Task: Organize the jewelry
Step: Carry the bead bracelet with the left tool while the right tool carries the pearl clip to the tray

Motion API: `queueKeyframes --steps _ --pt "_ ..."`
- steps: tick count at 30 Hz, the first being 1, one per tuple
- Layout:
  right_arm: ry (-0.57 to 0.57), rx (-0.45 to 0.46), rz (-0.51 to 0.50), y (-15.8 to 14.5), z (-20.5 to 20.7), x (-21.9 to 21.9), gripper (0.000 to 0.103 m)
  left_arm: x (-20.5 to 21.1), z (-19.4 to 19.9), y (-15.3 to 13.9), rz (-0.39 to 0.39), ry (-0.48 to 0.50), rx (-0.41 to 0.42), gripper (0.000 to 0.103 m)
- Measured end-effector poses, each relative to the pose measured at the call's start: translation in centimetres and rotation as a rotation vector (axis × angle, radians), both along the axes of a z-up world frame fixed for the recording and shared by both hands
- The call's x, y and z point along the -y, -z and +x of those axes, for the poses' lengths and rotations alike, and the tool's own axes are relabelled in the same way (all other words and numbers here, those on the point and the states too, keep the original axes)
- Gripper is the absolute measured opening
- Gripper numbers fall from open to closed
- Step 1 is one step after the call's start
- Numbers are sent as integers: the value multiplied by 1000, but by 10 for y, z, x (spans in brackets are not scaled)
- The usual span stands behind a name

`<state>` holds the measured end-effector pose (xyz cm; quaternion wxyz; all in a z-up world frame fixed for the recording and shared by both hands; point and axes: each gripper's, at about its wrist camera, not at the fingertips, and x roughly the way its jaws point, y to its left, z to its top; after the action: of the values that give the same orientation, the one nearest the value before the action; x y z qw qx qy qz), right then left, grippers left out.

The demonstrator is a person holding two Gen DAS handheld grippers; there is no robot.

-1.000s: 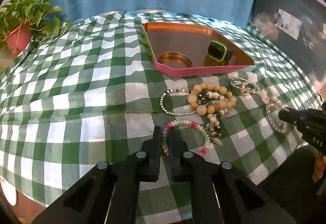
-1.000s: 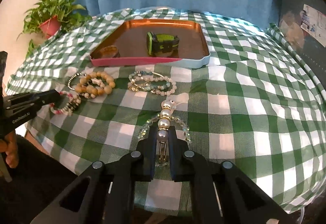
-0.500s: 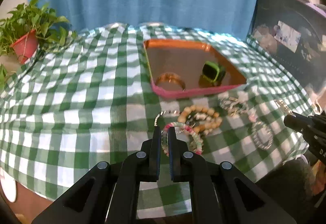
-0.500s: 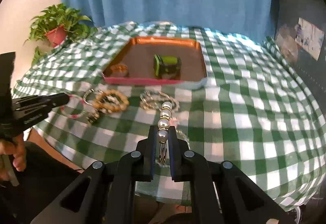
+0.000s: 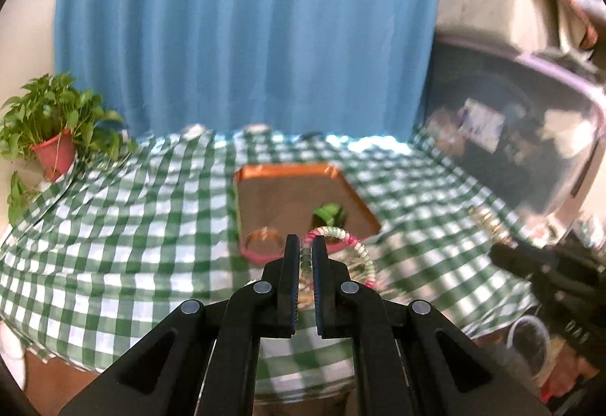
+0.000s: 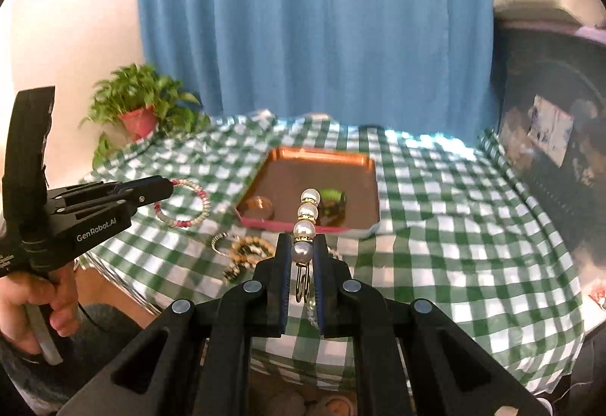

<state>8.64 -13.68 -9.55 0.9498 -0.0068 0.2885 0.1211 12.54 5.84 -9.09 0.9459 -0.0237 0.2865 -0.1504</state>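
Desk [image 6: 454, 226] under green checked cloth [image 6: 435, 189]; on it, tray [image 6: 373, 189] and bead bracelets [image 6: 248, 249] by near edge

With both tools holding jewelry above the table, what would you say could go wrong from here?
1. The left tool pinches the pink-and-white bead bracelet at one spot only; the loop hangs free and might slip or snag.
2. The right tool grips the pearl hair clip by its end, so it may pivot or drop.
3. The tray already holds a green watch and a copper bangle; dropped pieces may land on them.
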Motion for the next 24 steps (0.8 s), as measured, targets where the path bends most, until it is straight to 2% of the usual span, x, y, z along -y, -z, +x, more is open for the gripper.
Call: queueKeyframes --steps 6,11,17,24 --pt "-1 63 -9 -31 -29 0 9 8 -30 -40 -53 49 73 7" --pt "-15 95 -11 -46 -39 -2 9 14 -38 -54 -80 71 104 7" --pt "-37 84 5 -39 -26 -1 9 18 -20 -43 -104 75 90 7" --pt "-35 34 40 -15 17 5 9 25 31 -13 -97 69 26 7"
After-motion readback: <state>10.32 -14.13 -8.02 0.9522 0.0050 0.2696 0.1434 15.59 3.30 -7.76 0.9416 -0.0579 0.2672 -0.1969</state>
